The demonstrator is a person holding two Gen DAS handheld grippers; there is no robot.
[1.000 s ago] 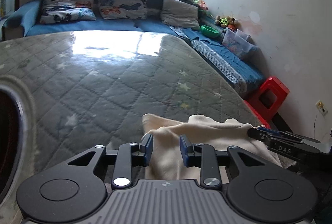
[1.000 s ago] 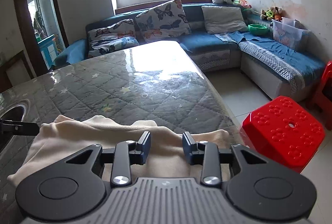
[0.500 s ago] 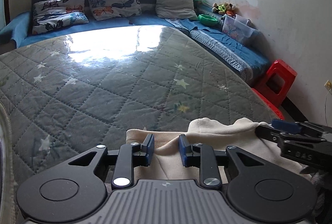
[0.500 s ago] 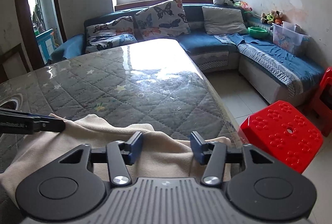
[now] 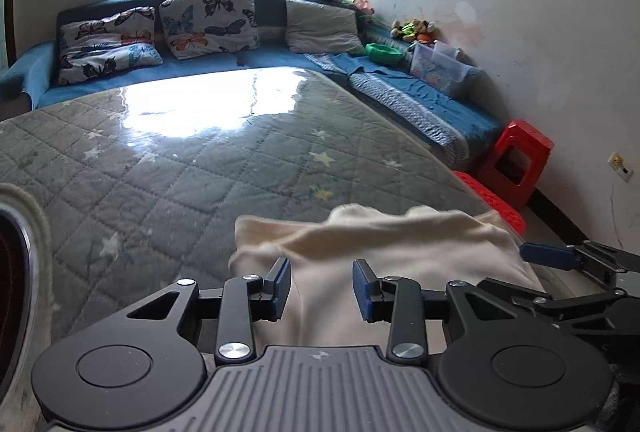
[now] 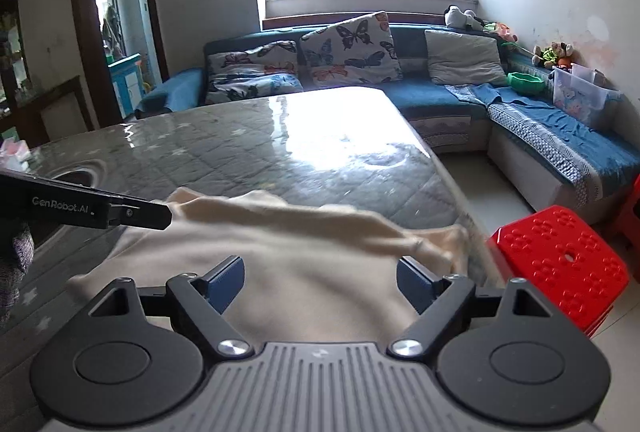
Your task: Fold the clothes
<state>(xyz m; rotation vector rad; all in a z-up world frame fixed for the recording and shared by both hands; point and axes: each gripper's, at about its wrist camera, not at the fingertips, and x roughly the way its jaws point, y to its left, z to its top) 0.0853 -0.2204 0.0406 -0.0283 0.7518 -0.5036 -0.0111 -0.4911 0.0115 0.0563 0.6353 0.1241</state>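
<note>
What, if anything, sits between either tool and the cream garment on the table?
Nothing visible does. The cream garment lies directly under both. The left tool and right tool are opening, with bare cloth showing between their pads and nothing else on top of it.

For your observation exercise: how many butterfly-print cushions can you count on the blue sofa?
2. One butterfly cushion lies flat at the sofa's left end; the other butterfly cushion stands upright beside it, under the window. A plain grey cushion sits further right. More may lie hidden.
</note>
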